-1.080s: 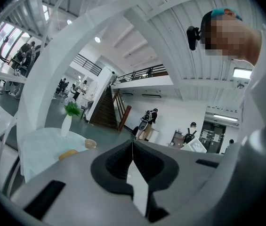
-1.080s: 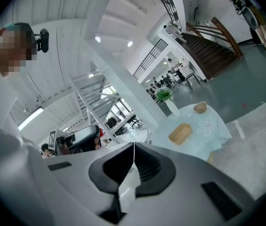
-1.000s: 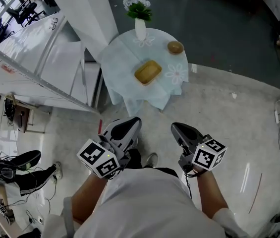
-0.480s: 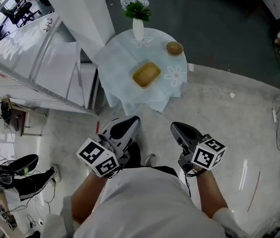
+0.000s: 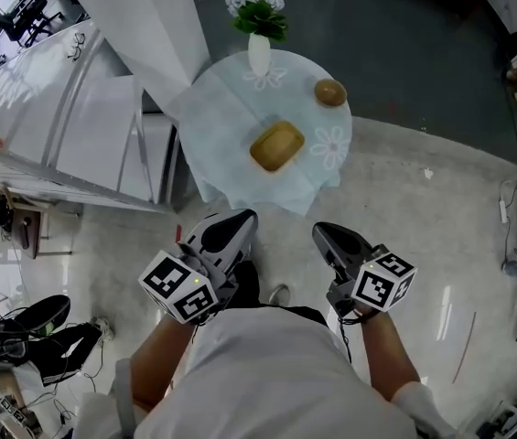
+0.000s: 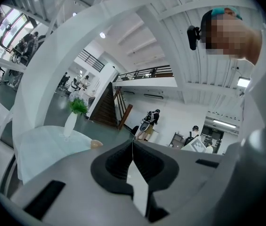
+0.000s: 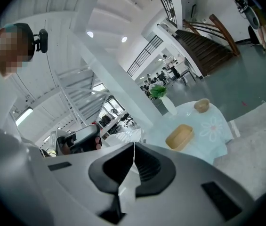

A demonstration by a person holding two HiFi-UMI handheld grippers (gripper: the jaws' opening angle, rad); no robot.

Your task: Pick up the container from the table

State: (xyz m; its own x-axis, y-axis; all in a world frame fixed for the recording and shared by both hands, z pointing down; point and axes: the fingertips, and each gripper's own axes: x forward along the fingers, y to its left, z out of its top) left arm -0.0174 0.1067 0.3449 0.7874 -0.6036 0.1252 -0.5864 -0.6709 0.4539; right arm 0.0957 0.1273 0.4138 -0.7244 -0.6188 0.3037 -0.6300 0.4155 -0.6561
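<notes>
Pale speckled flooring (image 5: 404,208) gives way to a darker grey-green floor further off, and near that line stands a small round table (image 5: 226,108) draped in a light blue-white cloth printed with flowers. At the middle of the cloth lies a shallow, yellow-tan rectangular container (image 5: 276,145), set at a slant and touching nothing else. Behind it, near the far rim, a slim white vase (image 5: 259,55) holds green leaves and white blossoms, and a small round brown object (image 5: 329,91) sits to the right of the vase, well apart from the container. White angled stair structures (image 5: 84,108) fill the left of the head view. The person stands short of the table, with both tools held low in front of the body. The left gripper (image 5: 247,218) has its jaws pressed together with nothing between them. The right gripper (image 5: 320,230) is likewise closed and empty, and its own view looks towards the container on the cloth ahead. Both are well apart from the table.
</notes>
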